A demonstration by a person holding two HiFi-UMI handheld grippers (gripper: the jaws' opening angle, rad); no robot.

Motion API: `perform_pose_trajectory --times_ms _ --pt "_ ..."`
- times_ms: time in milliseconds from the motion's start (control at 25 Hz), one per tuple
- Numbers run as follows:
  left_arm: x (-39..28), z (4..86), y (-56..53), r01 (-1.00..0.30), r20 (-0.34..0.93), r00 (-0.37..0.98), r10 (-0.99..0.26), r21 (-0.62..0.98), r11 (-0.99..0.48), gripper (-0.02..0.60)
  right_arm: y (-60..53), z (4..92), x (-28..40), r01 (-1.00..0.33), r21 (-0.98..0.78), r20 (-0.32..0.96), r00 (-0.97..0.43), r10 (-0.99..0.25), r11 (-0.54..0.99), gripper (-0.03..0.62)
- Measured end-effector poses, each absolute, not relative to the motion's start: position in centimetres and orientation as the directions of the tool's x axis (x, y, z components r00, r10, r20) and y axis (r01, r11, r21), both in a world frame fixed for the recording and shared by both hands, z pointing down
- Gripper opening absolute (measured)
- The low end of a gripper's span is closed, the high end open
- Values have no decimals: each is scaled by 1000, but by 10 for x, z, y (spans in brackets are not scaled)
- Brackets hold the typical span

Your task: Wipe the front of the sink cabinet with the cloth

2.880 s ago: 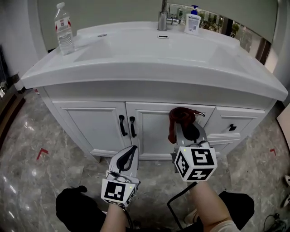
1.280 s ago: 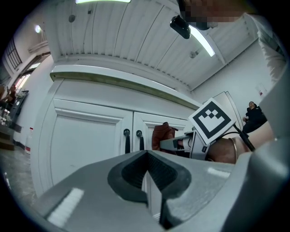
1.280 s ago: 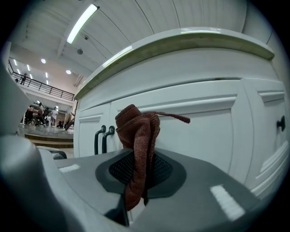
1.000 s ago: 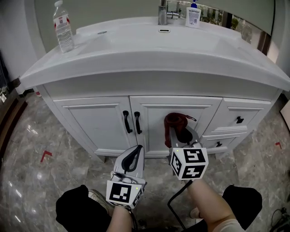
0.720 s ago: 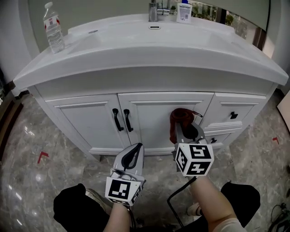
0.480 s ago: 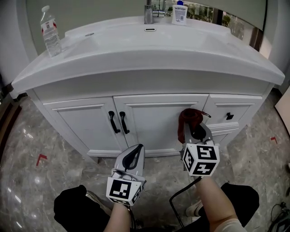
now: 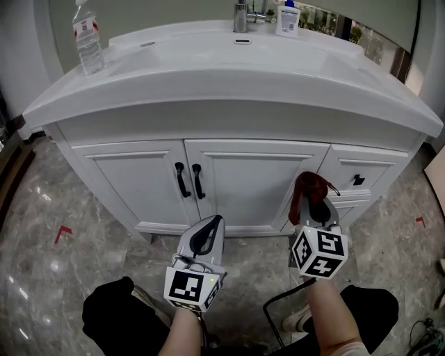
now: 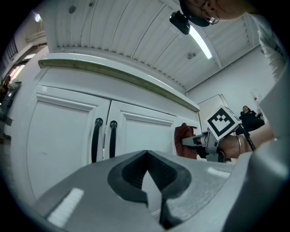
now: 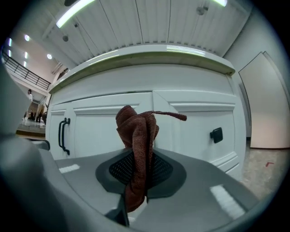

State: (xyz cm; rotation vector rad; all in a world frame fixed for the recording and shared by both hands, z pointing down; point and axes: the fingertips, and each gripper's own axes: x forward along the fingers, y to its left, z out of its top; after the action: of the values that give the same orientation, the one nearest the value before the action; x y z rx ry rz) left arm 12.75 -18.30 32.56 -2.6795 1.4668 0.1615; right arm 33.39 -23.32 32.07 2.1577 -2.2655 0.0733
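Note:
The white sink cabinet (image 7: 243,182) has two doors with black handles (image 7: 188,181) and drawers at the right. A dark red cloth (image 7: 307,188) is bunched against the cabinet front where the right door meets the drawers. My right gripper (image 7: 314,208) is shut on the cloth (image 9: 137,136), whose tail hangs down between the jaws. The drawer knob (image 9: 216,134) sits just right of it. My left gripper (image 7: 211,226) is shut on nothing, held low and back from the doors, below the handles (image 8: 103,138). In the left gripper view the cloth (image 8: 183,138) appears at the right.
The countertop (image 7: 229,90) overhangs the cabinet front. On it stand a water bottle (image 7: 86,38), a faucet (image 7: 240,15) and a soap bottle (image 7: 286,19). Grey marble floor with a red tape mark (image 7: 62,231) lies around. My knees and a cable (image 7: 278,306) are below.
The right gripper has carried the cloth across the right door, dipping down and then sliding right to the edge by the drawers. The left gripper has stayed put.

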Motion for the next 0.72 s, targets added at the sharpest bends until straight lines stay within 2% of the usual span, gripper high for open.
perform_pose_trajectory --times_ms 400,560,720 --pt "65 334 -180 -903 -118 426 -897 11 -430 0 -235 378 171 -938 -49 118 -348 -930 344 86" --pt "46 332 -179 -916 -118 395 -911 32 -401 0 -245 394 129 -915 -67 148 -402 -903 397 86" --pt "39 335 -181 -917 -118 390 -913 40 -396 0 -257 401 115 -914 -71 157 -407 -900 400 84"
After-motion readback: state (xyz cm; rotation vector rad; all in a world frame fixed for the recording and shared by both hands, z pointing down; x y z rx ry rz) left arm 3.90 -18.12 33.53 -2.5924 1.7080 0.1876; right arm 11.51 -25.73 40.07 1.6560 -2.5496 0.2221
